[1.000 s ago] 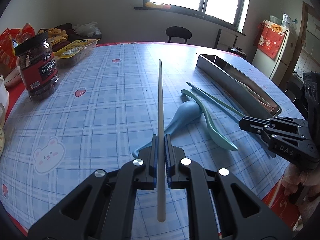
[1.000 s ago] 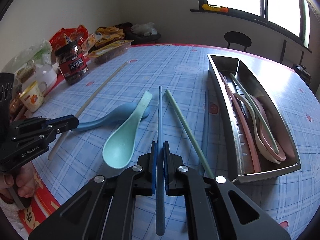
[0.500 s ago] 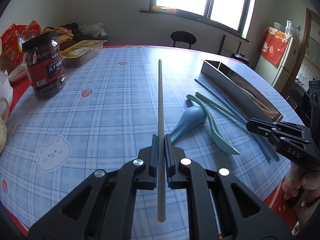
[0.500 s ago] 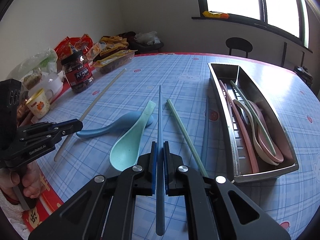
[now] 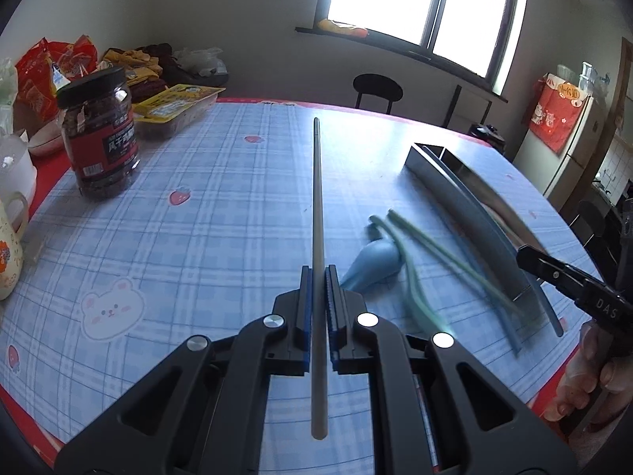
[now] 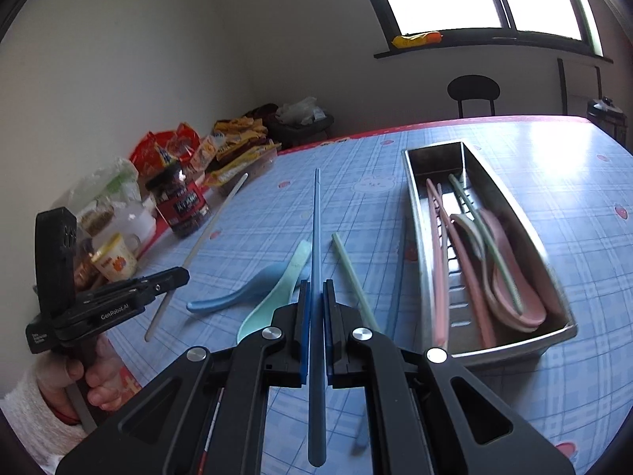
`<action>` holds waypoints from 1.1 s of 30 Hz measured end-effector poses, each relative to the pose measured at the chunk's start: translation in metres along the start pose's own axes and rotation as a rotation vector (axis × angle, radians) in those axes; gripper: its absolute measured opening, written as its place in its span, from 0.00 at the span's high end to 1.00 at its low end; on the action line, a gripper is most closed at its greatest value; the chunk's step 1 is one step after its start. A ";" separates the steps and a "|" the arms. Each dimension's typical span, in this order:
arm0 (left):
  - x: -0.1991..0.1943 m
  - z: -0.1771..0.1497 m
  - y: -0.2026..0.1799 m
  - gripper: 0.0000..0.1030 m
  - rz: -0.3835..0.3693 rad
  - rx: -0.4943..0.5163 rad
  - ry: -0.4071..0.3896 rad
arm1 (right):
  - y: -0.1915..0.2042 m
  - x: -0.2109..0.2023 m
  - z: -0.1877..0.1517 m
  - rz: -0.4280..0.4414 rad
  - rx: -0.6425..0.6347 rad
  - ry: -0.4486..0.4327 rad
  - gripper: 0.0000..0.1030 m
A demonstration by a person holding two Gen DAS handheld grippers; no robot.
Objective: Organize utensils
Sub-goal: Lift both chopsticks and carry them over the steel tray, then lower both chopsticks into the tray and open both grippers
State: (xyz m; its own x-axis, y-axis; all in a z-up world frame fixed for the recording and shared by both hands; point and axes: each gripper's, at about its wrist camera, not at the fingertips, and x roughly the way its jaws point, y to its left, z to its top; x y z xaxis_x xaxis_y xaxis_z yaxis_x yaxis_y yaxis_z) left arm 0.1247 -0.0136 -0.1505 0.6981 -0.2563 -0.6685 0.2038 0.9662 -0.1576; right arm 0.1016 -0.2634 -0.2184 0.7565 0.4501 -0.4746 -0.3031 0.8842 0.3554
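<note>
In the left wrist view my left gripper (image 5: 316, 273) is shut on a beige chopstick (image 5: 316, 182) that points out over the blue checked table. In the right wrist view my right gripper (image 6: 314, 289) is shut on a blue chopstick (image 6: 315, 229), lifted off the table. On the cloth lie a blue spoon (image 6: 237, 297), a mint spoon (image 6: 277, 301), a green chopstick (image 6: 352, 273) and a second blue chopstick (image 6: 395, 301). To their right is a steel tray (image 6: 413, 206) holding pink chopsticks, pink spoons and a green chopstick. The left gripper (image 6: 174, 277) also shows at left.
A dark jar with a red label (image 5: 99, 138), a mug (image 5: 8, 245) and snack packets (image 5: 174, 103) crowd the table's left side. A black chair (image 5: 376, 87) stands behind the table under the window. A person's hand (image 6: 95, 380) holds the left gripper's handle.
My right gripper has risen and rolled with the blue chopstick, so the table sits lower and tilted in its view. The left gripper has kept its hold on the beige chopstick, nearly still.
</note>
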 end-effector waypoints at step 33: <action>0.130 0.059 -0.169 0.90 -0.298 -0.330 0.213 | -0.128 0.013 0.046 -0.031 0.228 -0.019 0.94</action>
State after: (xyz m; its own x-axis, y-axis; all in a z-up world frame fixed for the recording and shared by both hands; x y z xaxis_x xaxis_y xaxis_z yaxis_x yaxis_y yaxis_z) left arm 0.2218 -0.2119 -0.1683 0.4800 -0.5448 -0.6876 0.1208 0.8174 -0.5633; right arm 0.1766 -0.3765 -0.2328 0.7745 0.4192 -0.4738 -0.1423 0.8452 0.5151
